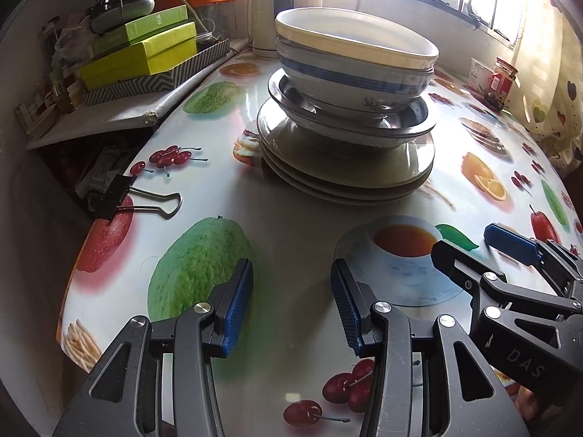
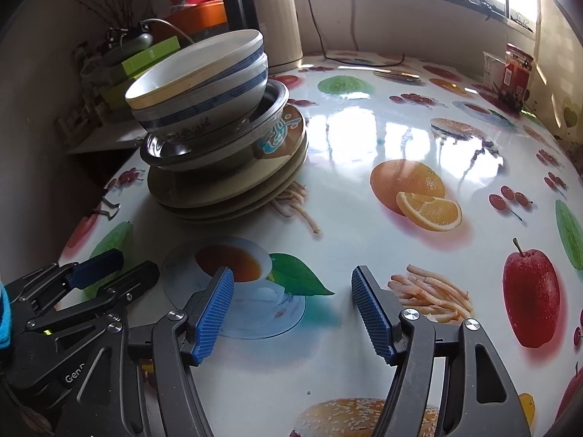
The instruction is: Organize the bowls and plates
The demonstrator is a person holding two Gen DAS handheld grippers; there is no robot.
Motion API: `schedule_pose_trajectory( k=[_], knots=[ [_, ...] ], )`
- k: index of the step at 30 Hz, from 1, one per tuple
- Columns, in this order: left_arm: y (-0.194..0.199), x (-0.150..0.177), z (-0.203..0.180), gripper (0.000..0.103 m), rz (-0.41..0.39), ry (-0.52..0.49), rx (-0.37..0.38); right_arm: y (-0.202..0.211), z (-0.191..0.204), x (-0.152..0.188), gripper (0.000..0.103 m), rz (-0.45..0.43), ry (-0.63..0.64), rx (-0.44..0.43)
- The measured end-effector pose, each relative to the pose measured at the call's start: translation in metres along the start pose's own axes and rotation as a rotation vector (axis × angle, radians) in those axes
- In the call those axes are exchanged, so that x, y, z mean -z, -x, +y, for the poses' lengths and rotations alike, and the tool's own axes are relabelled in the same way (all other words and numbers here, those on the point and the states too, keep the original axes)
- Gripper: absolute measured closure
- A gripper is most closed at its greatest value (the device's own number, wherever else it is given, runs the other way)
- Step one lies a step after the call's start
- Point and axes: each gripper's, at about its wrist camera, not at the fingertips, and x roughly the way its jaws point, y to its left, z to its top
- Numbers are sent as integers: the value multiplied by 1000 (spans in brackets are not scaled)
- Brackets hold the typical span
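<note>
Both my left gripper (image 1: 291, 304) and right gripper (image 2: 291, 309) stood apart, empty; bowl stack (image 1: 355, 69) ahead wanted steadying.

"DAS" in pale letters on right claw (image 1: 470, 238) body, "Gen" on left claw (image 2: 120, 264) body, box and jar labels unreadable

Cream, blue-banded bowls (image 1: 355, 62) top beige plates (image 1: 346, 171) on a white, fruit-printed tablecloth (image 2: 400, 233).
</note>
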Motion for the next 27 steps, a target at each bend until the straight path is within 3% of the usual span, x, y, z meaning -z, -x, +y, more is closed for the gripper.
schedule_pose_trajectory(
  k=[17, 27],
  knots=[
    [-1, 1, 0, 55, -18, 15, -9, -5, 3, 3, 21, -9, 26, 107],
    [-2, 1, 4, 47, -18, 32, -18, -5, 2, 6, 17, -12, 31, 130]
  ],
)
